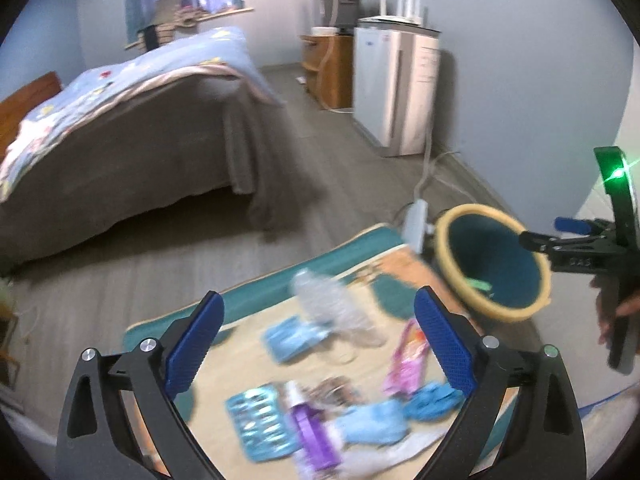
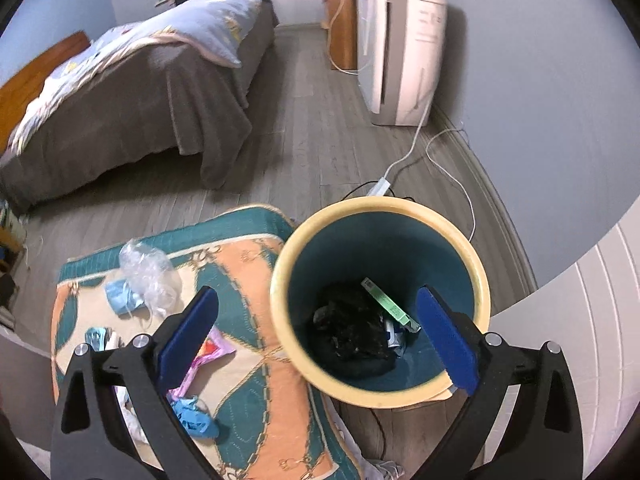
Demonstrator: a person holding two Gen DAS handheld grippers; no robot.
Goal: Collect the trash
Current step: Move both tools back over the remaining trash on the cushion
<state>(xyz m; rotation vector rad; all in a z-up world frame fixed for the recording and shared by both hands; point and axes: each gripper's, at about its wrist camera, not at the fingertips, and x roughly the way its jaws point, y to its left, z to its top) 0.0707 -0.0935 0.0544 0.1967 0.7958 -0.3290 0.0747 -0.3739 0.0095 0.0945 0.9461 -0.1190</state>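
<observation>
Trash lies on a patterned teal and orange rug point(image 2: 248, 264): a crushed clear plastic bottle point(image 1: 332, 304), blue packets point(image 1: 292, 336), a blister pack point(image 1: 260, 420), a purple spray bottle point(image 1: 312, 436), a pink wrapper point(image 1: 408, 356) and crumpled blue gloves point(image 1: 432, 398). My left gripper point(image 1: 319, 296) hovers open above this pile with nothing between its pads. The teal bin with a yellow rim point(image 2: 380, 204) stands beside the rug and holds a black crumpled wad point(image 2: 352, 328) and a green box point(image 2: 390, 306). My right gripper point(image 2: 316, 292) hangs open and empty over the bin's mouth.
A bed point(image 1: 120, 128) with a grey cover fills the left of the room. A white appliance point(image 2: 400, 52) and a wooden cabinet point(image 1: 332, 68) stand along the right wall. A power strip point(image 2: 380, 188) with cables lies on the wood floor behind the bin.
</observation>
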